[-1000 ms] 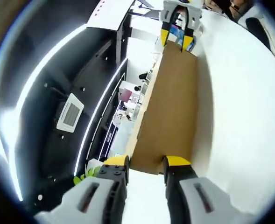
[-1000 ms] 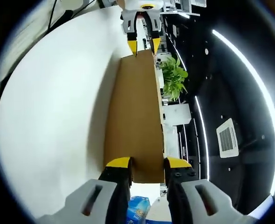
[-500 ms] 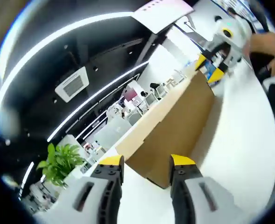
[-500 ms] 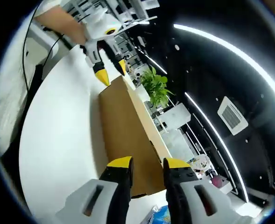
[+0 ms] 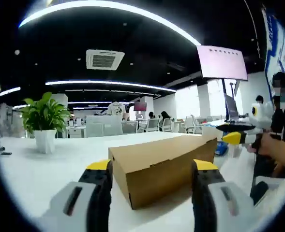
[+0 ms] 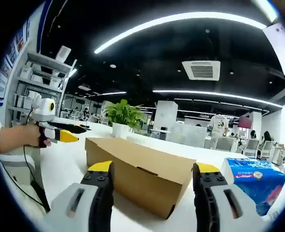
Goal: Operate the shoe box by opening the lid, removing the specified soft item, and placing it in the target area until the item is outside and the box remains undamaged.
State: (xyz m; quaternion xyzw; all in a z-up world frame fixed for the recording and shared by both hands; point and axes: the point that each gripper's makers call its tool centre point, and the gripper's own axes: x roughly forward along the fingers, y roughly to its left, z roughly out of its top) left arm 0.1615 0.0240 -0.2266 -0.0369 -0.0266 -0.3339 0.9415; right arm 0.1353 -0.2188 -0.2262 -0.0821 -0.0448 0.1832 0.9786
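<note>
Both views have swung from a steep, rolled look down the box to a level one across the table, and in each the jaws now stand wider apart than they did a second ago; that is largely the cameras turning with the hands, and the box itself seems not to have shifted. The left gripper [image 5: 152, 169] is at one short end of the box [image 5: 164, 162], its jaws spread and holding nothing, framing that end without touching it as far as can be seen. The right gripper [image 6: 154, 171] is at the other end of the box [image 6: 137, 169], likewise spread and empty. Each gripper also shows in the other's view, held in a hand [image 6: 23, 135] at the far end. The box lies flat on the white table [image 5: 40, 169] with its lid down, so the soft item cannot be seen inside it. A blue tissue pack [image 6: 256, 181] sits on the table beside the right end; whether it marks the target area I cannot tell. As a judgement, the task is at its very start: the lid is yet to be lifted, and the taking out and setting down of the item are all left.
</note>
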